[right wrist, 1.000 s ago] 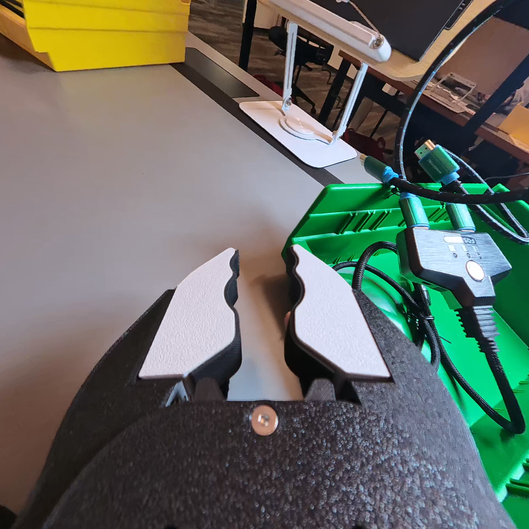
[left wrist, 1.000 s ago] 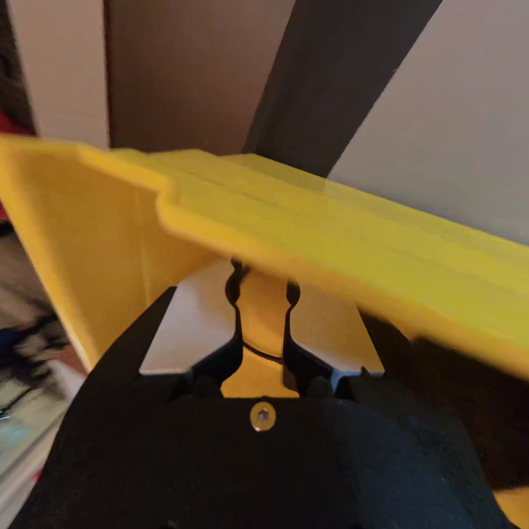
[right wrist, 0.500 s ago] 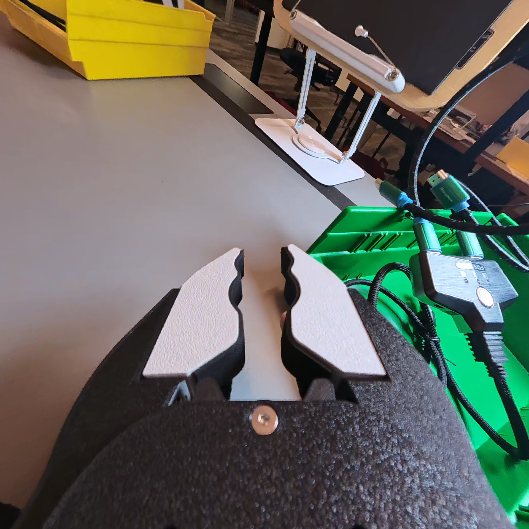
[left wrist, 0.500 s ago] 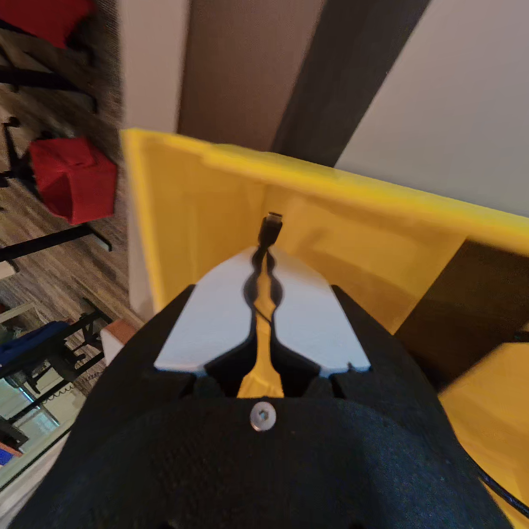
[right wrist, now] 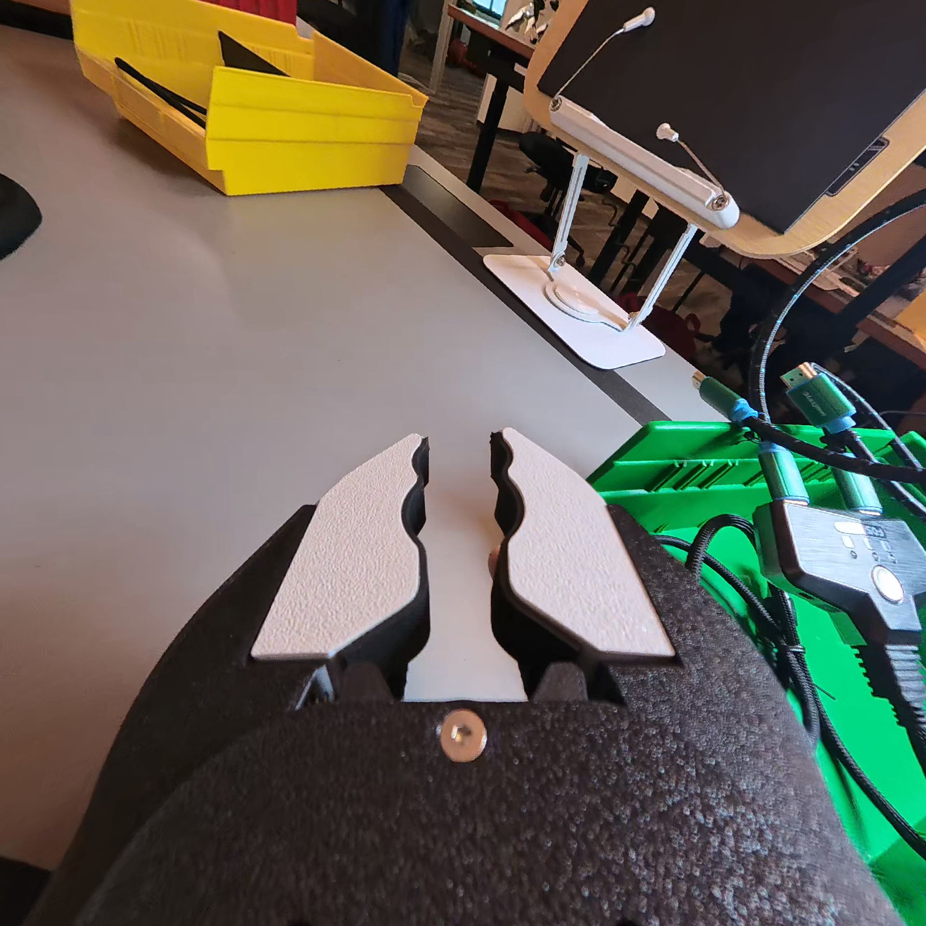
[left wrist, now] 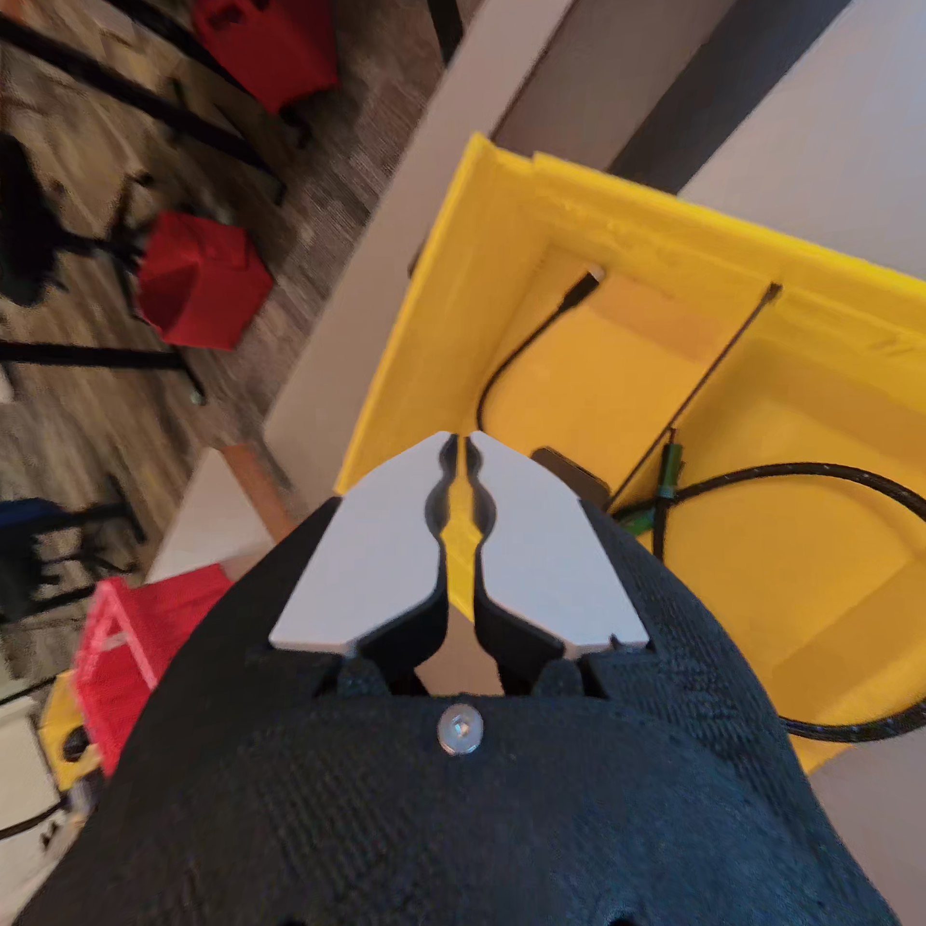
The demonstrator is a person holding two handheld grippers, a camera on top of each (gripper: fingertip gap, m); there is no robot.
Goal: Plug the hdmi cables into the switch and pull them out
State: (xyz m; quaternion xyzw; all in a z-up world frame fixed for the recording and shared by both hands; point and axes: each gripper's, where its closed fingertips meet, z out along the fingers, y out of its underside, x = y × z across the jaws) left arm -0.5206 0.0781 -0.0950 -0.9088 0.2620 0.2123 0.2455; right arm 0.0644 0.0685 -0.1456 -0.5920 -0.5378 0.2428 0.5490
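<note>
At three o'clock of the right gripper (right wrist: 458,446), jaws apart and empty, the switch (right wrist: 847,561) lies in the green bin (right wrist: 666,471), plugs (right wrist: 786,483) seated; likely light, rigid, so grip a plug's shell. Left gripper (left wrist: 462,443) is nearly closed, empty.

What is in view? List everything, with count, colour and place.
grey table: one, grey, under everything
yellow plastic bin: one, yellow, far end of the table
thin black cable: one, black, in the yellow bin, left wrist view
green plastic bin: one, green, beside the right tool
black HDMI switch box: one, black, in the green bin
green-ended HDMI plugs: four, green; two in the switch, two free above the bin rim
white folding stand: one, white, table edge
red boxy objects: at least two, red, floor
left tool: nearly closed, over the yellow bin
right tool: open, empty, over the table
</note>
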